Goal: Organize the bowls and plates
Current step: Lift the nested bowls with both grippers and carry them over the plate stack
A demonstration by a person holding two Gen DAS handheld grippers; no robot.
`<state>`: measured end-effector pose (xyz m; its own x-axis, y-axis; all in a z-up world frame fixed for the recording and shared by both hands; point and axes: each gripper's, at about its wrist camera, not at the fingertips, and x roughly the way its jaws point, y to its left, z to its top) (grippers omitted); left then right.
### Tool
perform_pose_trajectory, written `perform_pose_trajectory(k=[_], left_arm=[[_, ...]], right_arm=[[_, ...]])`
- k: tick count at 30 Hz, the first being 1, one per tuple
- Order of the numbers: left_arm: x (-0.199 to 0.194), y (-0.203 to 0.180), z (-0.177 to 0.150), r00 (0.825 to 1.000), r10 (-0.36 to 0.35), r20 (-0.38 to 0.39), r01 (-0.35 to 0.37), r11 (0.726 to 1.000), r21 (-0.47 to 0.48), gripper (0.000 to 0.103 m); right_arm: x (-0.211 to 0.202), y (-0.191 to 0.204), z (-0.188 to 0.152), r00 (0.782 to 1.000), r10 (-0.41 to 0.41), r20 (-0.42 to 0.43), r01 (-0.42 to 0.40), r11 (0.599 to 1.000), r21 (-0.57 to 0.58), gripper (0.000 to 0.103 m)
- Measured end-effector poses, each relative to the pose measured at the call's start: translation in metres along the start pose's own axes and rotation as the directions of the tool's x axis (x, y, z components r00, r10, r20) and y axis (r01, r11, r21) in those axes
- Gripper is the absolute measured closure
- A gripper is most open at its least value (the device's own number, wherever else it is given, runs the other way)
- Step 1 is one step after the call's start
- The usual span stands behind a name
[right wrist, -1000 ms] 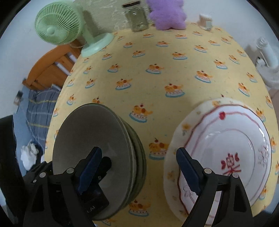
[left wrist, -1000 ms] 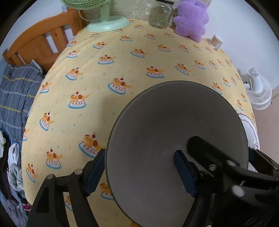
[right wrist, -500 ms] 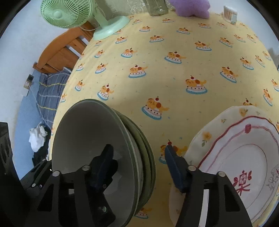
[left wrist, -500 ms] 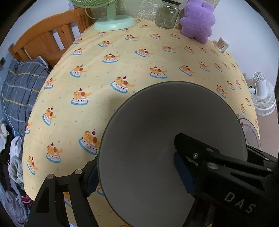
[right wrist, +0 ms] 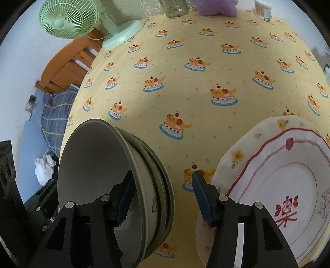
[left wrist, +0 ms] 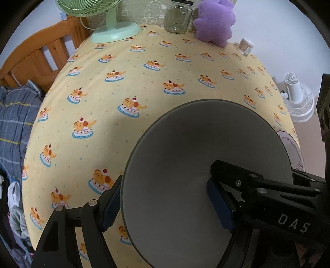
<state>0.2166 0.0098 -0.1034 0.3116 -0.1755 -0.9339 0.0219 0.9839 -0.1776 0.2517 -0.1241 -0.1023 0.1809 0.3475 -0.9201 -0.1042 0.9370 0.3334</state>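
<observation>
A stack of nested green-rimmed bowls (right wrist: 92, 165) stands near the front left of the yellow tablecloth; its top bowl (left wrist: 196, 154) is plain grey inside. My left gripper (left wrist: 165, 205) is open and straddles the top bowl's left wall, one finger outside and one pad inside. My right gripper (right wrist: 163, 198) is closing across the stack's right wall. Its left pad lies against the inside of the top bowl, and its right pad stands a little clear of the rims. To the right, a white plate with red patterns (right wrist: 288, 185) rests on a cream flowered plate (right wrist: 237, 156).
At the table's far edge stand a green desk fan (left wrist: 115, 33), a glass jar (left wrist: 177, 18), a purple plush (left wrist: 214, 22) and a cotton-swab pot (left wrist: 245, 45). A wooden bed frame (left wrist: 37, 59) with a blue blanket is at the left. A white fan (left wrist: 297, 96) sits on the floor at the right.
My right gripper's jaws have narrowed from a wide span reaching the plates to a closer straddle of the bowl stack's right wall. The left gripper has stayed in place on the bowl.
</observation>
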Motion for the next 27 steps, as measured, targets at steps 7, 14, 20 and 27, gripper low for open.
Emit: perform_pose_trajectory(k=[7, 14, 20, 27], left_arm=[[0.003, 0.008, 0.001, 0.996, -0.086, 0.004, 0.085, 0.996, 0.035, 0.022], [-0.003, 0.009, -0.006, 0.987, -0.162, 0.009, 0.161, 0.985, 0.059, 0.045], [-0.005, 0.01, -0.004, 0.986, -0.169, -0.008, 0.169, 0.984, 0.053, 0.046], [-0.016, 0.012, -0.013, 0.985, -0.17, -0.042, 0.172, 0.984, 0.049, 0.046]], right_arm=[[-0.003, 0.0, -0.008, 0.999, -0.042, 0.031, 0.039, 0.995, 0.096, 0.045], [-0.002, 0.012, -0.014, 0.997, -0.063, 0.041, 0.058, 0.993, 0.106, 0.06], [-0.003, 0.015, -0.013, 0.996, -0.082, 0.037, 0.077, 0.989, 0.124, 0.059], [-0.009, 0.023, -0.023, 0.996, -0.087, 0.013, 0.084, 0.985, 0.153, 0.059]])
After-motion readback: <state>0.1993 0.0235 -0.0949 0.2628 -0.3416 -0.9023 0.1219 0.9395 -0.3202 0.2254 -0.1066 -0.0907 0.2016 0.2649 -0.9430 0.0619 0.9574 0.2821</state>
